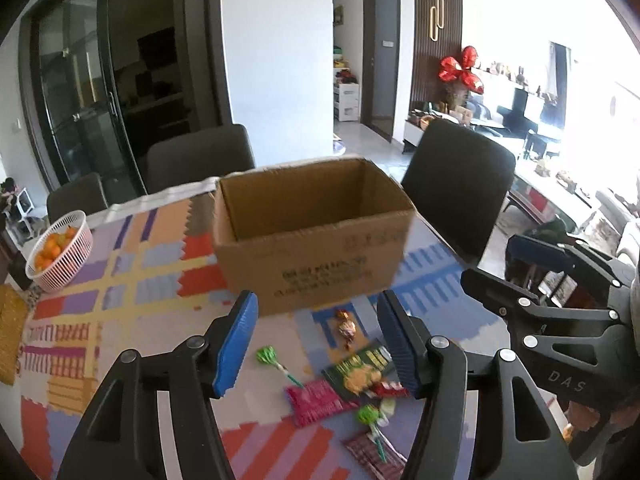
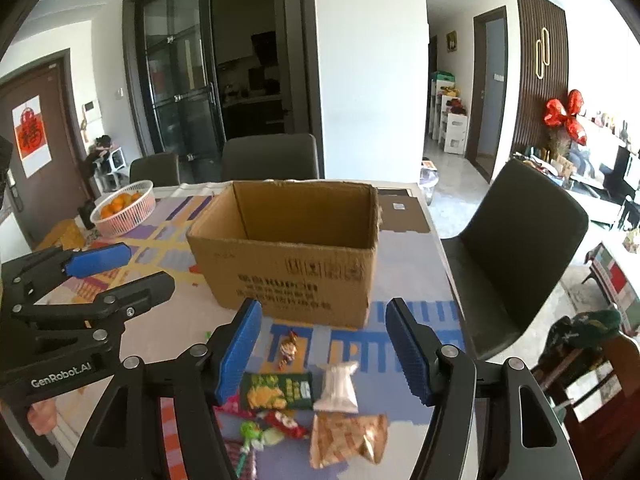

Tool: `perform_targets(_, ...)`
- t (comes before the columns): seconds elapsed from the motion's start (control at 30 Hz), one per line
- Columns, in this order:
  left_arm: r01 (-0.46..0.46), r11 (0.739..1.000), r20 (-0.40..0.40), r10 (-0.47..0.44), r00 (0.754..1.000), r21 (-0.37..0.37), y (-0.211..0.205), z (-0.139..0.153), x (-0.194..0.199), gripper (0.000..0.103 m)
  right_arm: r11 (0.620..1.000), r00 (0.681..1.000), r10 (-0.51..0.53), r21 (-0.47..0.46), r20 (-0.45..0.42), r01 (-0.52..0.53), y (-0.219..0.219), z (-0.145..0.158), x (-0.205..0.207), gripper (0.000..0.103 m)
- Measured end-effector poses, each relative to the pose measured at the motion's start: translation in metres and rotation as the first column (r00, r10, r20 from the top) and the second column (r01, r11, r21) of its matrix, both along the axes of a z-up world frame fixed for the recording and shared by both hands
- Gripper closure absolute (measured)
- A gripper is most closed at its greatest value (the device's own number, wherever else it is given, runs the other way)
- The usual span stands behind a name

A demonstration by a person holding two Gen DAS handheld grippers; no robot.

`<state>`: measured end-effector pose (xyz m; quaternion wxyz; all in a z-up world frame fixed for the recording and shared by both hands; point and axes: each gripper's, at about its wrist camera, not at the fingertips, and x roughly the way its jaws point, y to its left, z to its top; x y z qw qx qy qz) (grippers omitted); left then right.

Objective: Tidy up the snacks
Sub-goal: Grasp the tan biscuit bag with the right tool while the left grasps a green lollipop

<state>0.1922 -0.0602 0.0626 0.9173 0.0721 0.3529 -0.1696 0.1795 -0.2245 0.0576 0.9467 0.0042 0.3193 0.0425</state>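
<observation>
An open, empty cardboard box (image 1: 308,236) stands on the table; it also shows in the right wrist view (image 2: 288,252). Loose snacks lie in front of it: a green packet (image 2: 278,390), a white packet (image 2: 338,388), an orange-brown packet (image 2: 348,436), a gold-wrapped candy (image 2: 288,350), a pink packet (image 1: 316,400) and green lollipops (image 1: 266,356). My left gripper (image 1: 318,344) is open and empty above the snacks. My right gripper (image 2: 324,348) is open and empty above them too.
A pink basket of oranges (image 1: 60,250) sits at the table's left. The table has a colourful patterned cloth (image 1: 132,280). Dark chairs (image 1: 460,184) stand around it. A flat cardboard piece (image 2: 402,214) lies behind the box.
</observation>
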Motion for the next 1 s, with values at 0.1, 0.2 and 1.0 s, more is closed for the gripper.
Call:
perform_targets(0.1,0.019,1.000,-0.005,-0.019,1.000,0.011,-0.005,-0.011,-0.013,0.042,1.000,1.000,-0.005,0.008,-0.004,0.005,-0.004,-0.006,-0.014,0.033)
perform_targets(0.2,0.030,0.999,-0.010,-0.030,1.000,0.014,-0.008,-0.022,-0.026,0.042,1.000,1.000,-0.015,0.011,-0.006,0.015,-0.009,-0.014,-0.026,0.030)
perform_targets(1.0,0.053,0.998,-0.131,-0.048,0.990,0.038,-0.020,-0.123,-0.057,0.042,0.983,0.976,-0.104,0.126,-0.190,0.130,-0.038,-0.124,-0.064,0.029)
